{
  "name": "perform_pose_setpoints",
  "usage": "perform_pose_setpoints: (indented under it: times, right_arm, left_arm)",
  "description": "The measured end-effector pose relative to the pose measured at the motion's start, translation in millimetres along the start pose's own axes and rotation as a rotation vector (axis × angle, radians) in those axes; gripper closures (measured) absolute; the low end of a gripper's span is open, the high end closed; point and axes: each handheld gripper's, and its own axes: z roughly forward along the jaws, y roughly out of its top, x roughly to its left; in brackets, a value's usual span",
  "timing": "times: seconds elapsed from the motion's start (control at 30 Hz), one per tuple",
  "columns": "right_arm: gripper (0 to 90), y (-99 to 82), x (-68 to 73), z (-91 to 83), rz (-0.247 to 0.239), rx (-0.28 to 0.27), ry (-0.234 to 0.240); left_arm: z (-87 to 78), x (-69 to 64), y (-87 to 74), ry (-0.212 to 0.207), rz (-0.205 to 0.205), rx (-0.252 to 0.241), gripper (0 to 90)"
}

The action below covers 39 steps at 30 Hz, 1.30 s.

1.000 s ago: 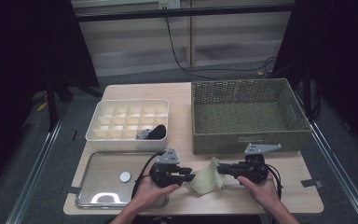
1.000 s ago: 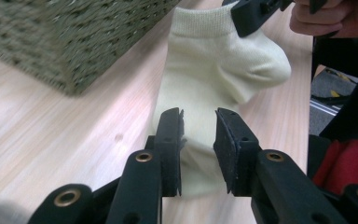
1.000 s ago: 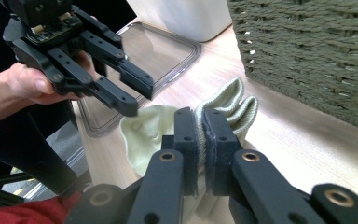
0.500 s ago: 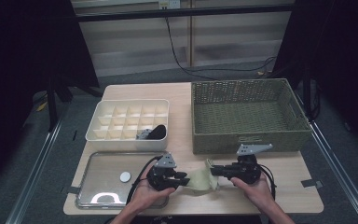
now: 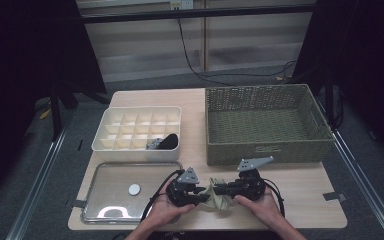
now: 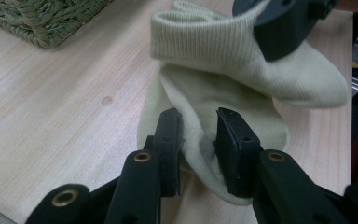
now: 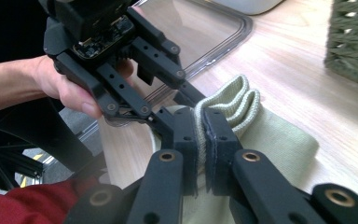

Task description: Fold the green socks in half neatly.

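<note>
A pale green ribbed sock (image 5: 219, 199) lies bunched on the wooden table near its front edge, held between both grippers. My left gripper (image 5: 206, 197) is shut on a fold of the sock's body (image 6: 200, 121), with fabric pinched between its pads. My right gripper (image 5: 217, 190) comes in from the right and is shut on the ribbed cuff (image 7: 235, 100). In the left gripper view the right gripper's jaw tip (image 6: 286, 23) presses on the cuff above. In the right gripper view a hand holds the left gripper (image 7: 186, 119) just beyond the sock.
A green wicker basket (image 5: 266, 150) stands at the back right. A white compartment box (image 5: 136, 114) at the back left holds a dark item (image 5: 168, 141). A clear tray (image 5: 105, 200) with a small white disc (image 5: 134, 189) lies left of the hands.
The right gripper has moved left and the left gripper slightly right and down, so the two stand closer together. The sock between them is more bunched.
</note>
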Motion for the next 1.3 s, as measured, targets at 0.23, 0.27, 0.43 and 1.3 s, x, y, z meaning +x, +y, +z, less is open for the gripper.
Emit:
perform_pose_setpoints:
  times: [0.23,0.27,0.43,1.3]
  right_arm:
    - [85.1,1.9,1.4,7.0,-0.014,0.008,0.001]
    - [85.0,0.7,0.8,8.1,-0.009,0.014,-0.008]
    - [84.3,-6.2,-5.2,13.6,0.005,0.044,-0.018]
    - [83.4,-13.3,5.4,24.7,-0.026,0.096,0.002]
  left_arm:
    - [1.0,-0.2,-0.2,0.003,-0.005,-0.011,70.3]
    - [0.8,0.1,-0.3,0.002,-0.007,-0.013,70.3]
    - [-6.3,2.2,0.4,-0.008,-0.029,-0.025,67.2]
    - [-37.5,13.3,-3.7,0.001,-0.091,-0.130,73.3]
